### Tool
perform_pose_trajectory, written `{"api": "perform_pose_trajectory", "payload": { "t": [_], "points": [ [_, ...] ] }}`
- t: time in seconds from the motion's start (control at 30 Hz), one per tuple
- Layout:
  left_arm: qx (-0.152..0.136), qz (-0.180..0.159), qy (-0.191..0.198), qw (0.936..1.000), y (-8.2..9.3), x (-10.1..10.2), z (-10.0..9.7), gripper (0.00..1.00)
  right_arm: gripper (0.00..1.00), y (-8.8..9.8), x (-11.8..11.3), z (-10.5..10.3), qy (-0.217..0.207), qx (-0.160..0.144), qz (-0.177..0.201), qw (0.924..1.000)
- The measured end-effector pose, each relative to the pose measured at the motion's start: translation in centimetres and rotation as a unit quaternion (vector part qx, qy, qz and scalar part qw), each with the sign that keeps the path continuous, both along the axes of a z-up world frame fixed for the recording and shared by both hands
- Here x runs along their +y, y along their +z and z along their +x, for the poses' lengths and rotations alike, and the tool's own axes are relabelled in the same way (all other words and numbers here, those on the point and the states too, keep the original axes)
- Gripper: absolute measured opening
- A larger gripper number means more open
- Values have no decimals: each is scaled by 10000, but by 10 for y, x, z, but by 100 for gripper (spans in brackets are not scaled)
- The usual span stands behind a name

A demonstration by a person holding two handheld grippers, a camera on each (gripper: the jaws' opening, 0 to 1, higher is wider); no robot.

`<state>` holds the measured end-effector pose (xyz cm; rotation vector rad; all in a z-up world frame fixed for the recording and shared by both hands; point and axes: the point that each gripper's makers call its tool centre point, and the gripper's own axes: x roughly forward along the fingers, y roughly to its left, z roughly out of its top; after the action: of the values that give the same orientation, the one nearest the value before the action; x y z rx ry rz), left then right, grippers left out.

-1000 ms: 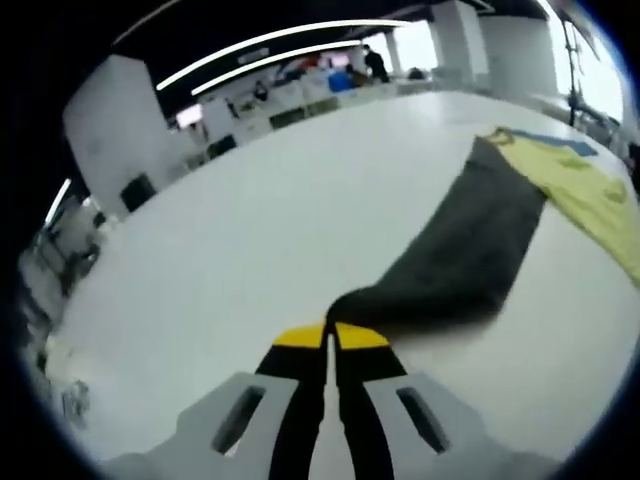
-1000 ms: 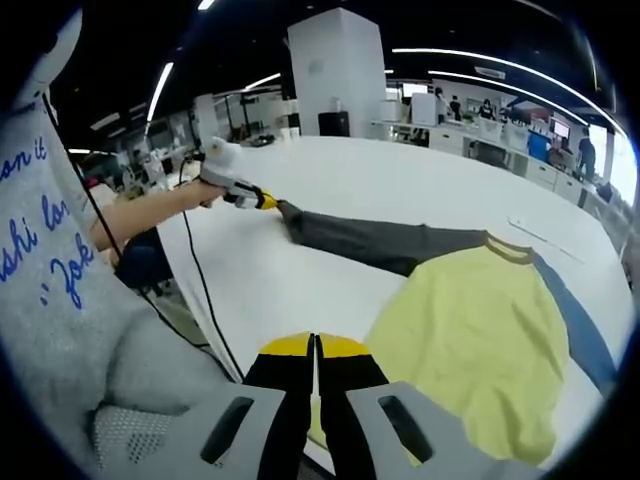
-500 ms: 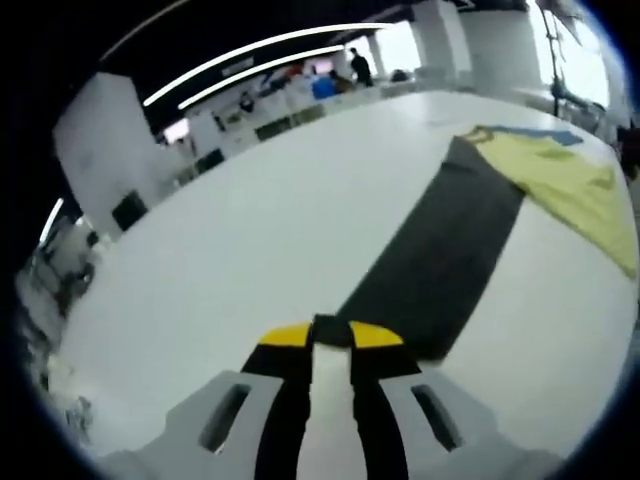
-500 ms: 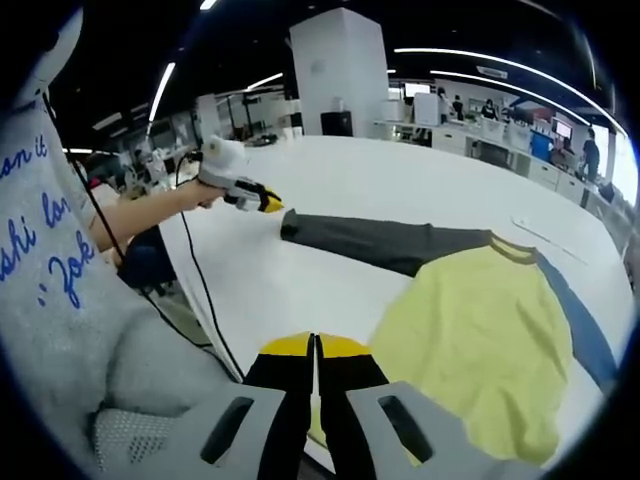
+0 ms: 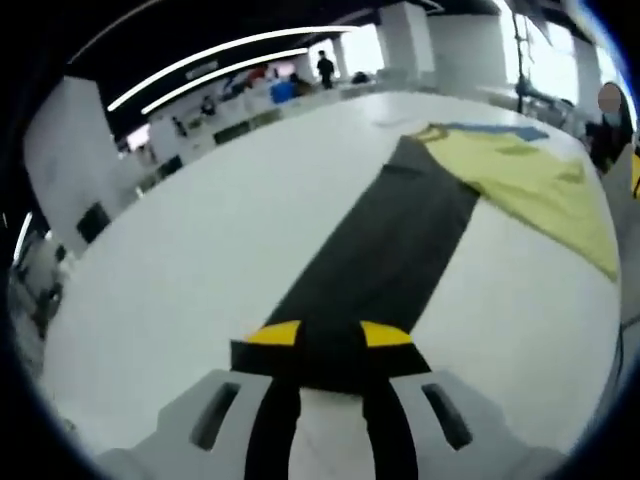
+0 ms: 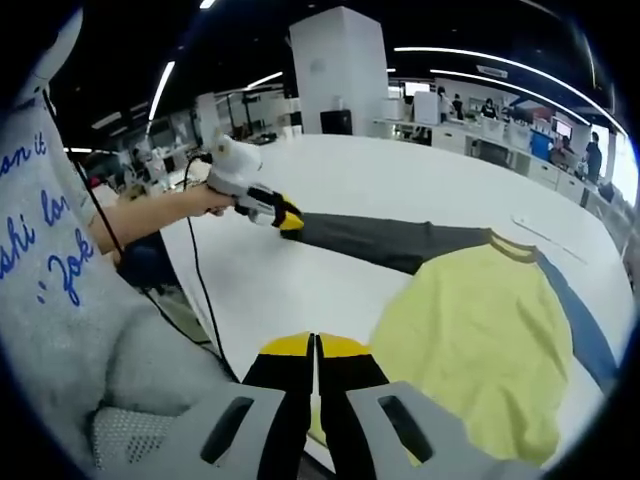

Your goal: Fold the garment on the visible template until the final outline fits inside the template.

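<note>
Two grippers over white table (image 6: 400,190). Garment (image 6: 480,330), yellow body with grey sleeve (image 5: 375,270) and blue sleeve (image 6: 585,330), lay flat on table, grey sleeve stretched out straight. Left gripper (image 5: 322,335) jaws stood apart above grey sleeve cuff, cuff between yellow tips; contact with cloth unclear. From right gripper view, left gripper (image 6: 285,217) sat at cuff end, held by person's hand (image 6: 205,200). Right gripper (image 6: 315,348) jaws together at near edge of yellow body, whether pinching hem: cannot tell
</note>
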<state>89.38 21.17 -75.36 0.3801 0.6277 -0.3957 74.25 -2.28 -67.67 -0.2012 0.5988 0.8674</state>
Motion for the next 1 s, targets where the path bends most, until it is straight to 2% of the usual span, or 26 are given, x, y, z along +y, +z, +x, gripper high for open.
{"api": "perform_pose_trajectory", "payload": {
  "t": [0.07,0.17,0.27,0.37,0.43,0.73,0.9,1.0],
  "points": [
    [35,-103,68,9999,-1,3,-3,18,1,0,-1,1,-23,-7,3,10000],
    [28,80,167,9998,-5,14,-7,17,2,0,-2,1,-19,-6,-10,10000],
    [-45,79,268,9996,-4,22,-11,17,2,-1,-1,1,-9,-1,-17,10000],
    [-58,222,379,9990,-6,32,-18,16,2,-1,-1,1,-1,-8,-3,10000],
    [-31,139,467,9988,-6,36,-23,16,2,0,-1,1,3,-13,6,10000],
    [57,245,689,9973,-6,50,-37,17,2,0,0,0,36,-46,-3,10000],
    [6,238,760,9968,-1,54,-42,19,2,0,-6,0,-31,-58,-44,10000],
    [2,189,810,9965,4,54,-43,27,2,3,-12,2,-115,-100,-46,9999]
  ]
}}
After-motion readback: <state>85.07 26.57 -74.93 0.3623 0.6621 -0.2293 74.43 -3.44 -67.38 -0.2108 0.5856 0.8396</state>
